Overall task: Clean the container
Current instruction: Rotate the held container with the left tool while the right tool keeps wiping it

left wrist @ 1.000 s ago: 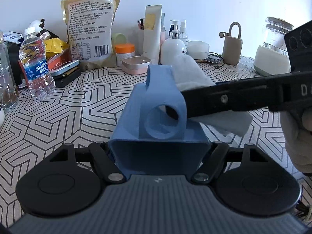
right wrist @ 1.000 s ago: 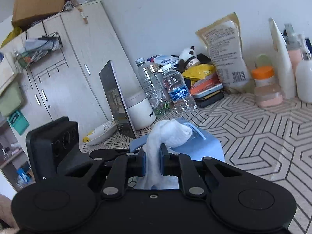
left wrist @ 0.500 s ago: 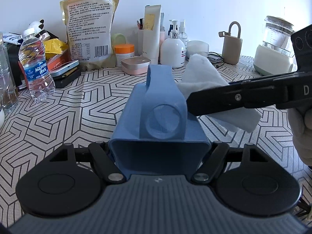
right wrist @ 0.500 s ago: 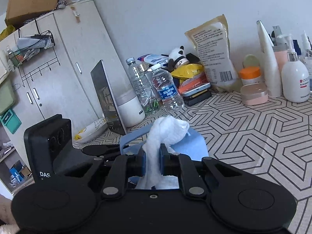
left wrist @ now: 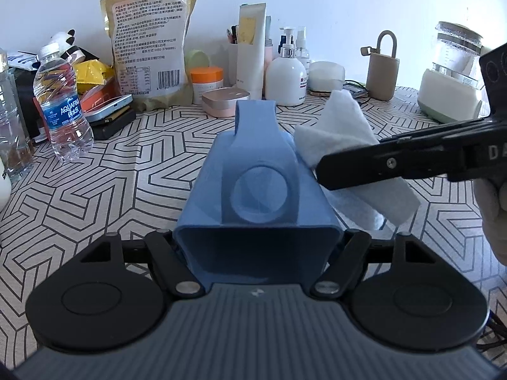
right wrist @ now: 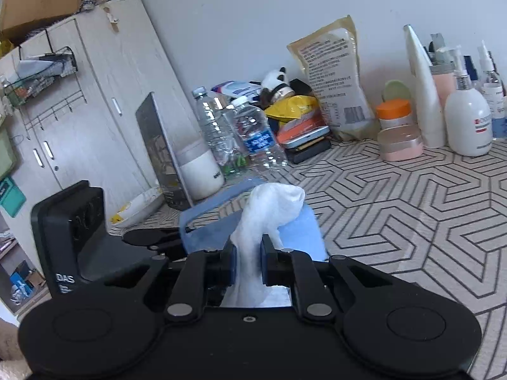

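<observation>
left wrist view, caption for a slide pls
Left gripper holds the blue container while the right gripper wipes its side with a white cloth.

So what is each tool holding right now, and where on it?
Left tool: blue plastic container, clamped across its near end. Right tool: white cloth, pinched around its middle.
</observation>
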`<state>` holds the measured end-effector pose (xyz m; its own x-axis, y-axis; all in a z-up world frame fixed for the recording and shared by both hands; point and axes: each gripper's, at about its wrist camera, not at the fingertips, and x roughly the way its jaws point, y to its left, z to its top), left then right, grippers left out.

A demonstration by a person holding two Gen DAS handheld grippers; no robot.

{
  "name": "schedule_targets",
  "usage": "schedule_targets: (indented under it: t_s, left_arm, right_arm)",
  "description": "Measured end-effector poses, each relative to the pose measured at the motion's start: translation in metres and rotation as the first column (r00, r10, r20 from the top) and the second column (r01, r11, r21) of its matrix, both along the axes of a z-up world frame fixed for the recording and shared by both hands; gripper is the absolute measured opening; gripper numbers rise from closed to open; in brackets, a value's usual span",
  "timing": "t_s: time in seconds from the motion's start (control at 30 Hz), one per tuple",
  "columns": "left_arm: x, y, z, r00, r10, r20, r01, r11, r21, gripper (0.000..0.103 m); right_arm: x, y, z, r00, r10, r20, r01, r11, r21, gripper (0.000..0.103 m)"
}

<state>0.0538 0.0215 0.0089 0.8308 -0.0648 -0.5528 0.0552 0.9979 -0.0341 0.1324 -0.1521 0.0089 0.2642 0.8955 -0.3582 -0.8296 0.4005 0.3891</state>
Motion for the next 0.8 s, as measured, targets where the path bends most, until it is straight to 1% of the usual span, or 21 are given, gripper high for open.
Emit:
schedule_targets:
  t_s: [0.07, 0.2, 0.33, 0.5, 0.63, 0.7, 0.8]
  left_arm:
    - [-0.001, 0.0, 0.0, 1.0, 0.0, 0.0, 0.0, 1.0, 0.001, 0.073]
    - [0.0, -0.001, 0.001, 1.0, -0.001, -0.002, 0.001, 1.0, -0.004, 0.073]
    - [-0.001, -0.003, 0.002, 1.0, -0.003, -0.006, 0.003, 1.0, 0.001, 0.073]
    - [-0.001, -0.002, 0.002, 1.0, 0.007, -0.007, -0.007, 1.0, -0.007, 0.073]
    - [-0.001, -0.004, 0.002, 1.0, 0.002, -0.007, -0.002, 1.0, 0.0, 0.073]
    - [0.0, 0.0, 0.001, 1.0, 0.003, -0.005, -0.003, 1.0, -0.005, 0.073]
    - [0.0, 0.004, 0.001, 1.0, 0.008, -0.005, -0.008, 1.0, -0.006, 0.073]
  right_arm:
    - [0.004, 0.0, -0.003, 1.0, -0.022, -0.011, 0.022, 1.0, -0.022, 0.016]
    - [0.007, 0.01, -0.014, 0.999, -0.052, -0.006, 0.051, 0.991, -0.127, 0.017]
    - [0.007, 0.011, -0.014, 0.999, -0.051, 0.002, 0.051, 0.99, -0.135, 0.018]
    - [0.003, 0.001, -0.005, 1.0, 0.011, -0.023, -0.012, 1.0, -0.021, 0.017]
    - [-0.001, 0.0, 0.0, 0.994, 0.095, -0.047, -0.09, 0.992, 0.083, 0.017]
    - [-0.002, 0.001, 0.0, 0.992, 0.117, -0.052, -0.111, 0.988, 0.106, 0.017]
    - [0.0, 0.002, -0.001, 0.99, 0.122, -0.068, -0.113, 0.986, 0.124, 0.017]
